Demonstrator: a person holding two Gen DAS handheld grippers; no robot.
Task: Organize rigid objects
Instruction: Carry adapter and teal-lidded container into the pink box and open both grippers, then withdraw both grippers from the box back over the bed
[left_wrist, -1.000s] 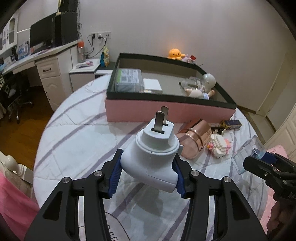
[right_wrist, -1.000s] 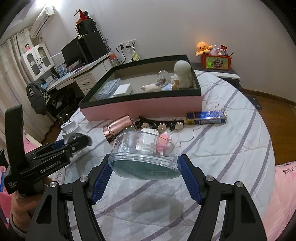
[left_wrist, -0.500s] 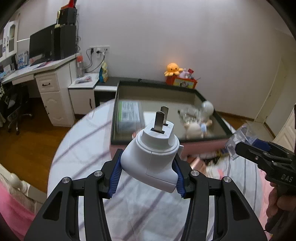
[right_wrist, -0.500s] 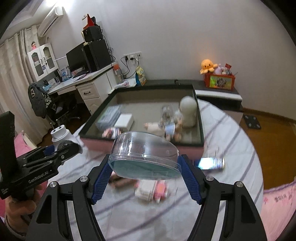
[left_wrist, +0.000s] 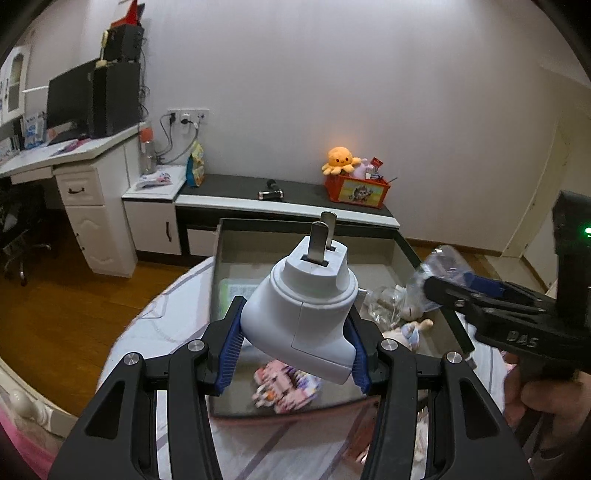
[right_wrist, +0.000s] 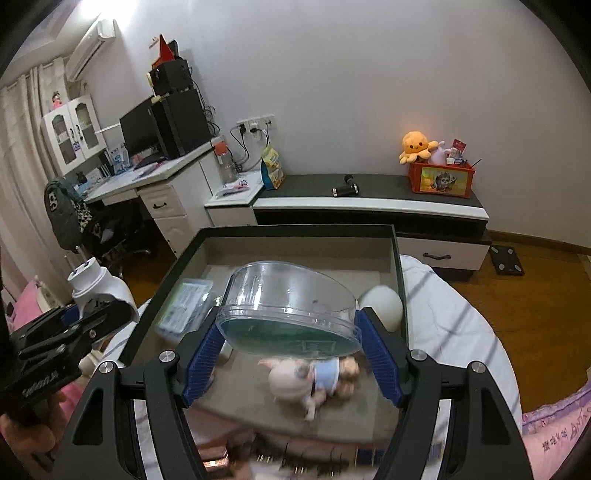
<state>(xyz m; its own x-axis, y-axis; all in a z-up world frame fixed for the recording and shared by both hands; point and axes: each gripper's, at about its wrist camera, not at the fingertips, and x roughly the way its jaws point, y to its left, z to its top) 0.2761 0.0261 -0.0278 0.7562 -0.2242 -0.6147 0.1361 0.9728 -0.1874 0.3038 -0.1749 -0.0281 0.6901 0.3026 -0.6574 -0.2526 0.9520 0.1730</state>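
My left gripper (left_wrist: 293, 349) is shut on a white plug adapter (left_wrist: 303, 314) with two metal prongs, held above the near part of the black-rimmed pink box (left_wrist: 310, 223). My right gripper (right_wrist: 291, 354) is shut on a clear plastic dome case (right_wrist: 290, 308) with a dark green base, held over the same box (right_wrist: 295, 230). The right gripper shows in the left wrist view (left_wrist: 465, 291); the left one, with the adapter (right_wrist: 98, 286), shows in the right wrist view at the box's left side.
In the box lie a doll (right_wrist: 314, 376), a white round head (right_wrist: 382, 306), a flat clear packet (right_wrist: 186, 304) and a pink packet (left_wrist: 284, 386). The box sits on a striped round table (right_wrist: 454, 317). A low cabinet (right_wrist: 369, 206) and desk (left_wrist: 62, 155) stand behind.
Both grippers rose and moved forward from over the table to above the box, still holding the adapter and the dome case. The table items dropped out of view.
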